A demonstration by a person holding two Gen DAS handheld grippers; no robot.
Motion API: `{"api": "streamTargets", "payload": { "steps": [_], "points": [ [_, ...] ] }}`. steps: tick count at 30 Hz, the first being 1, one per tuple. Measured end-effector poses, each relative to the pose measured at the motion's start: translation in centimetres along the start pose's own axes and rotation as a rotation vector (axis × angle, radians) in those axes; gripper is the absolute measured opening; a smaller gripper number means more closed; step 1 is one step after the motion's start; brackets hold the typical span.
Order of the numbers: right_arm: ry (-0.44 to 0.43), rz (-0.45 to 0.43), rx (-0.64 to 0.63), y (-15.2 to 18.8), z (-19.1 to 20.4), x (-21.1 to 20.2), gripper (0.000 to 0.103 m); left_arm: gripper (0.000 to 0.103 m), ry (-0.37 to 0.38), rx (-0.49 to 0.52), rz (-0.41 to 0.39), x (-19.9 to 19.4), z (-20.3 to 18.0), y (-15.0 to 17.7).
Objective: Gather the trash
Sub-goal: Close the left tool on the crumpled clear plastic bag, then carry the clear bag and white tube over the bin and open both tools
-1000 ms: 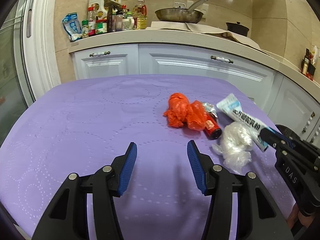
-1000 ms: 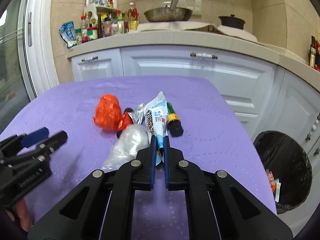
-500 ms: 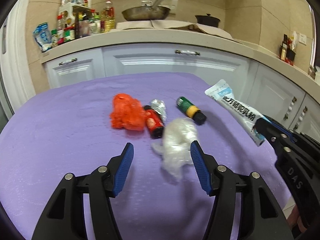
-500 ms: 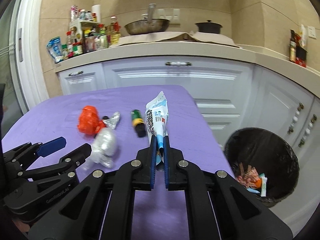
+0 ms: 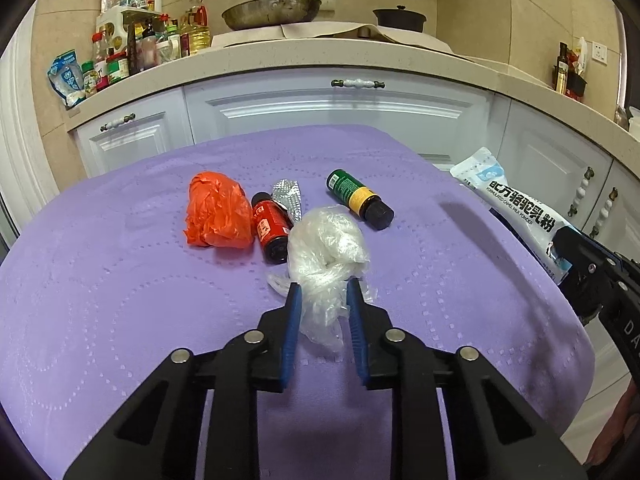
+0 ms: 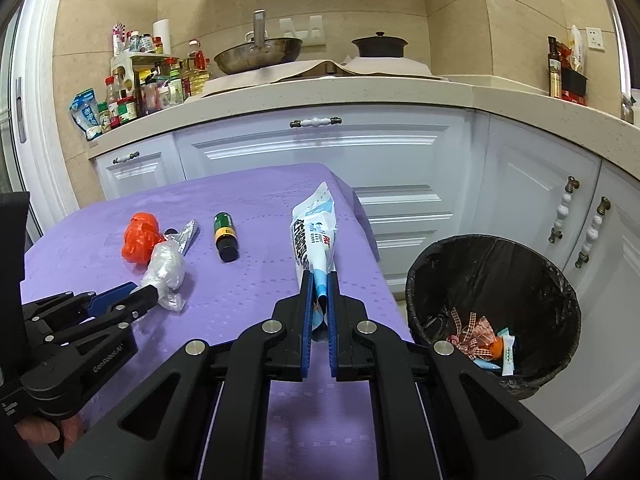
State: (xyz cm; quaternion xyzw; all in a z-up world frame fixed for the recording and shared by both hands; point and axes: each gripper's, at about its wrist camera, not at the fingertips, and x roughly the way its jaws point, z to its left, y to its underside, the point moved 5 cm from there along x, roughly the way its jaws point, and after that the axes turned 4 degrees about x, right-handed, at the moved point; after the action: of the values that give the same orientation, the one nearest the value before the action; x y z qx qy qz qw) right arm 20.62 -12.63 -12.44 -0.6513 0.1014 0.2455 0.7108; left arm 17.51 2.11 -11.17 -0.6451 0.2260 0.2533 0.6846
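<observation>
On the purple table cloth (image 5: 100, 280) lies a crumpled clear plastic bag (image 5: 326, 248). My left gripper (image 5: 320, 286) is closing on its near end, and both blue pads press into the plastic. Behind the bag lie an orange plastic bag (image 5: 218, 216), a red bottle (image 5: 270, 224), a foil blister strip (image 5: 288, 196) and a green bottle (image 5: 358, 198). My right gripper (image 6: 319, 276) is shut on a white and blue powder packet (image 6: 314, 236), held in the air over the table's right edge. The right wrist view also shows the left gripper (image 6: 140, 291) at the clear plastic bag (image 6: 166, 266).
A black-lined trash bin (image 6: 460, 280) with several wrappers inside stands on the floor right of the table. White cabinets and a counter with bottles, a pan and a pot run behind. A person's hand shows at the lower left of the right wrist view.
My left gripper moved up to the clear plastic bag and its jaws narrowed onto it. My right gripper carried the packet rightward, off the pile and nearer the bin.
</observation>
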Motion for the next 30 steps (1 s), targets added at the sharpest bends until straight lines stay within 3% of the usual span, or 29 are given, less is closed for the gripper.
{"api": "streamTargets", "payload": {
  "steps": [16,30],
  "points": [
    [0.055,-0.042,0.04,-0.4,-2.7,-1.8,0.007,0.016,0.031,0.002,-0.101,-3.7,-1.0,-1.6],
    [0.185,-0.093,0.125,-0.9,-10.3,-4.6,0.006,0.016,0.146,0.118,-0.184,-4.6,-9.0,-4.4]
  ]
}}
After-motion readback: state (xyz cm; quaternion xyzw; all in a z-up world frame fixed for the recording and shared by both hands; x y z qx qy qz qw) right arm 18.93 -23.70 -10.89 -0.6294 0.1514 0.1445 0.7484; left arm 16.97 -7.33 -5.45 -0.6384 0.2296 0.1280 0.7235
